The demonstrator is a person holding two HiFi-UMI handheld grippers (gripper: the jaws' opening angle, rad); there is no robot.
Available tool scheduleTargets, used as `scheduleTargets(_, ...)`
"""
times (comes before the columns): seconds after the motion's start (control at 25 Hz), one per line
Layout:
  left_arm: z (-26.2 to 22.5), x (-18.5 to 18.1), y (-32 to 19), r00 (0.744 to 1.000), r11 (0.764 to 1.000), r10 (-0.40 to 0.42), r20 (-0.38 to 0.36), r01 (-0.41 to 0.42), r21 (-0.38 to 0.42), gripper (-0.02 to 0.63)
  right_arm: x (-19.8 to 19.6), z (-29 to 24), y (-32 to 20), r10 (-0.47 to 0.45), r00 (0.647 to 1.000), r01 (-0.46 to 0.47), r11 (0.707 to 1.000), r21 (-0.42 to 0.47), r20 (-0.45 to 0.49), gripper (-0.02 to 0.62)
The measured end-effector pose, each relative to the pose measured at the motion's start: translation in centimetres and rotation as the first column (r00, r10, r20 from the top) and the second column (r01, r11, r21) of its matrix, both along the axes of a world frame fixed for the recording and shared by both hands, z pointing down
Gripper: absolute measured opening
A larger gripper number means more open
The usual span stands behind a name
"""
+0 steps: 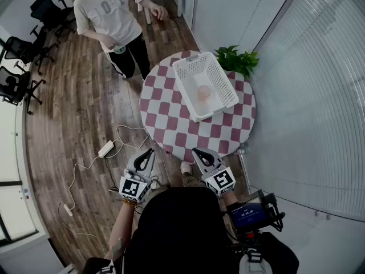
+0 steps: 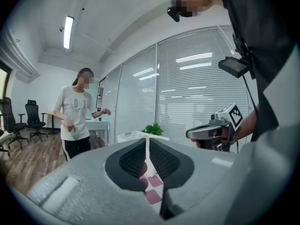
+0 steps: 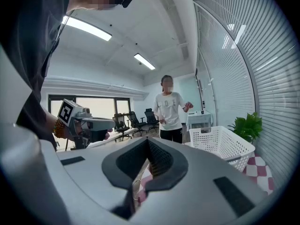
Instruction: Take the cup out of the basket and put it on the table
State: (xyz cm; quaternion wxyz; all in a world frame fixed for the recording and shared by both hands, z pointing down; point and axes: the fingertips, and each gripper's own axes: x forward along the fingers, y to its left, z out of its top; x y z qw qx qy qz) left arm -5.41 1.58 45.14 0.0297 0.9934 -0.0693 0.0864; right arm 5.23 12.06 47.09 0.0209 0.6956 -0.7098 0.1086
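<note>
Closed and empty: left gripper (image 1: pixel 150 151), right gripper (image 1: pixel 197 151), both held off the red-checked round table (image 1: pixel 162 104) at its near edge. The white perforated plastic basket (image 1: pixel 181 86) may be dragged if the pale pink cup (image 1: pixel 203 92) is snagged on it.

Office, black swivel chairs (image 1: pixel 16 49), glass walls with blinds (image 1: pixel 319 67), strip lights (image 2: pixel 68 31)

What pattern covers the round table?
Maroon-and-white checks cover the table, clearest in the head view.
</note>
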Motion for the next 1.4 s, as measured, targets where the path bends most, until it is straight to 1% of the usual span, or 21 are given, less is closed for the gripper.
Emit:
scheduleTargets(0.12, 0.0, -0.6, -0.4, 1.000, 1.000, -0.020, 0.001, 0.020, -0.001, 0.028, -0.1, 0.3, -0.2, -0.009, 1.000, 0.009, 1.000, -0.014, -0.008, 0.008)
scheduleTargets(0.28, 0.4, -0.7, -1.1, 1.000, 1.000, -0.023, -0.004, 0.023, 0.019, 0.028, -0.4, 0.5, -0.3, -0.057, 0.998, 0.057, 0.998, -0.009, -0.012, 0.009)
scheduleTargets(0.52, 0.4, -0.4, -0.9, 0.999, 0.999, -0.050, 0.000, 0.050, 0.012, 0.028, 1.1, 0.7, 0.0, -0.053, 0.999, 0.053, 0.999, -0.010, -0.010, 0.011)
scheduleTargets(0.64, 0.3, -0.2, -0.6, 0.999, 0.999, -0.049, 0.008, 0.049, 0.009, 0.028, 2.7, 0.4, 0.4, -0.033, 0.999, 0.033, 0.999, -0.009, -0.021, 0.011)
scheduleTargets(0.96, 0.9, 0.8, 0.2, 0.999, 0.999, -0.045, 0.017, 0.045, 0.005, 0.028, 8.9, 0.0, 1.8, 0.052, 0.996, -0.052, 0.999, -0.004, -0.070, 0.011)
scheduleTargets(1.12, 0.8, 0.7, 0.7, 0.999, 0.999, -0.046, 0.005, 0.046, -0.015, 0.028, 10.3, -0.1, 2.2, 0.066, 0.994, -0.066, 0.998, -0.003, -0.092, 0.011)
scheduleTargets(1.4, 1.1, 1.6, 1.0, 0.998, 0.999, -0.052, 0.019, 0.051, 0.003, 0.028, 12.3, -0.5, 1.5, 0.059, 0.995, -0.058, 0.998, 0.011, -0.083, 0.011)
